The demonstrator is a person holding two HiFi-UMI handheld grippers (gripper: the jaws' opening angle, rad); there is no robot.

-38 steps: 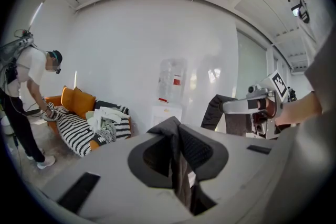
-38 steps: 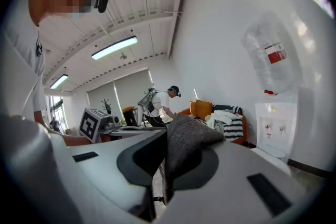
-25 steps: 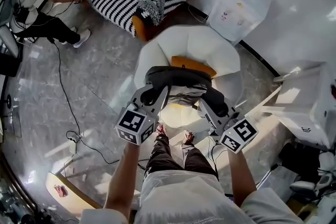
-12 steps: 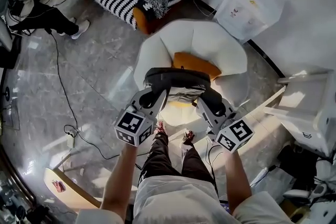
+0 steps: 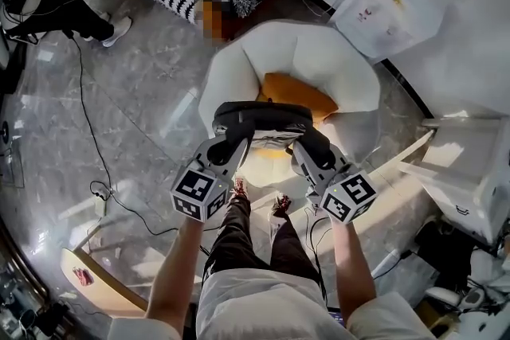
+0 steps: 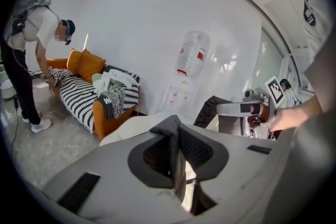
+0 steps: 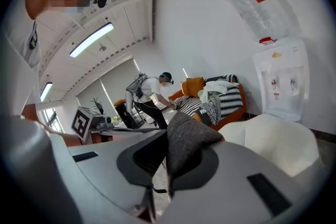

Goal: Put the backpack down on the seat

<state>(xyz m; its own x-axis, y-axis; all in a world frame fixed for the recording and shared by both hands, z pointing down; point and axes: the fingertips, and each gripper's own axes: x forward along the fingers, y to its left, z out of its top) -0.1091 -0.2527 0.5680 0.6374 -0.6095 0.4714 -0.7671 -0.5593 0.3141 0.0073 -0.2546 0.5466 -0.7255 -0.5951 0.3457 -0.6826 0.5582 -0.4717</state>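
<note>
- My left gripper (image 5: 229,146) and right gripper (image 5: 309,154) each pinch the dark grey fabric backpack (image 5: 263,117): the two-sided hold keeps it level.
- Beyond my jaws: white rounded armchair (image 5: 319,60); set-down pending, I judge.

dark grey backpack (image 5: 263,120) — upright, over white seat (image 5: 344,64)

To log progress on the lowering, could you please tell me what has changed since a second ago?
The left tongs and right tongs have lowered the backpack toward the white armchair, closer to its orange cushion. Both stay clamped on the backpack; nothing was let go.
</note>
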